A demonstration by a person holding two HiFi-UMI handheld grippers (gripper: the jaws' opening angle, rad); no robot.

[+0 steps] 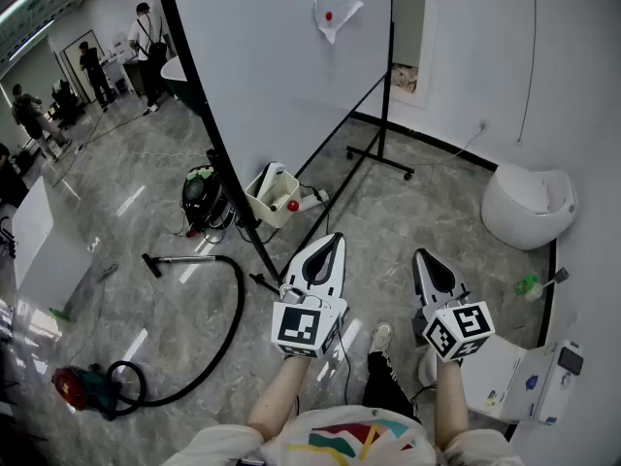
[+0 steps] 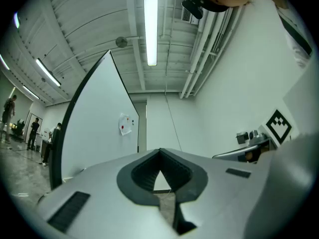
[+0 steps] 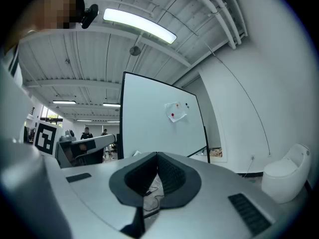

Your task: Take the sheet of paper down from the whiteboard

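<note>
Head view crops the paper [image 1: 335, 8] (whiteboard [image 1: 272, 66] too); left tool [image 1: 334, 238] and right tool [image 1: 420, 254] sit closed, empty.

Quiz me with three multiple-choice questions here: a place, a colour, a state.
1. Where is the sheet of paper? A on the floor B on the whiteboard C in a gripper
2. The lower magnet on the sheet is: A red B blue C white
3. The left gripper and right gripper fingers are: A wide open B shut, empty C shut on paper
B, it hangs high on the board; A, a red dot shows there; B, both gripper views show them together, nothing between.
</note>
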